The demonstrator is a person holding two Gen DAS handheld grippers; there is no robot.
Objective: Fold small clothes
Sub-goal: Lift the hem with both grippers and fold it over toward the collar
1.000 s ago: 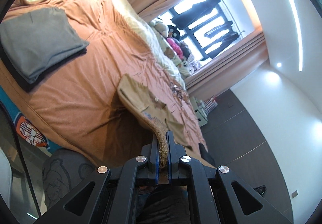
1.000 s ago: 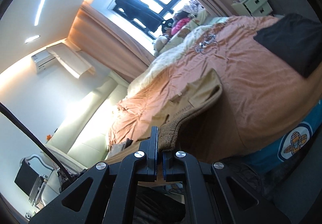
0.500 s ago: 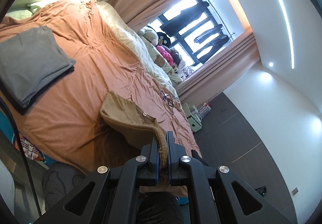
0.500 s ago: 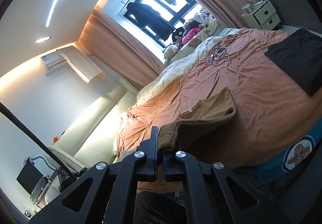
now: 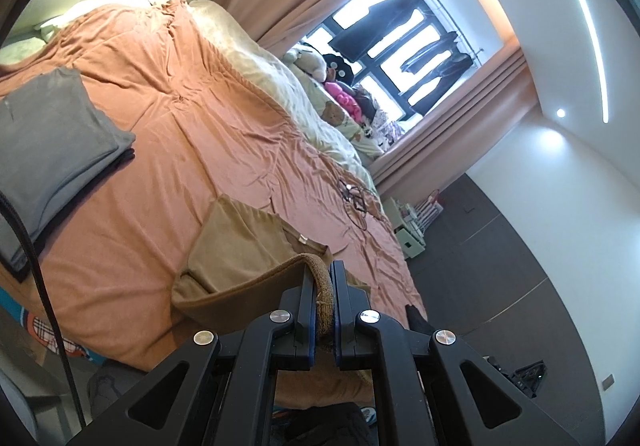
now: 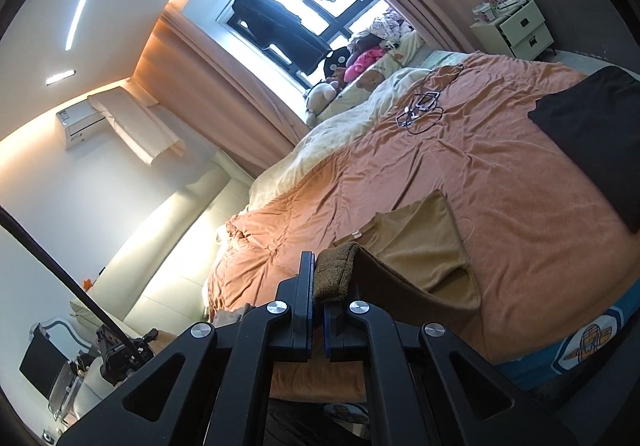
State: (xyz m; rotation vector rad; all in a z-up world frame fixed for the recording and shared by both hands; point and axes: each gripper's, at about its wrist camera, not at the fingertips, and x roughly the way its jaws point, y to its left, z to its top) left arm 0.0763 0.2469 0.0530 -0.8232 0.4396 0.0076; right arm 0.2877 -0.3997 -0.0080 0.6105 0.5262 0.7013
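Bedroom scene: bed (image 5: 168,149) with an orange sheet, window at the far end. Tan garment (image 5: 244,246) lies on the near part of the sheet, its ribbed hem lifted off the bed. Left gripper (image 5: 322,300) is clamped on one hem corner; right gripper (image 6: 317,288) is clamped on the other. Grey folded stack (image 5: 52,133) lies at left, black cloth (image 6: 596,125) at right.

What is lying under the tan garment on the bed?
The tan garment rests on the orange bedspread. Its near hem is lifted, pinched in both hand-held grippers. Whatever may lie beneath the flat part is covered.
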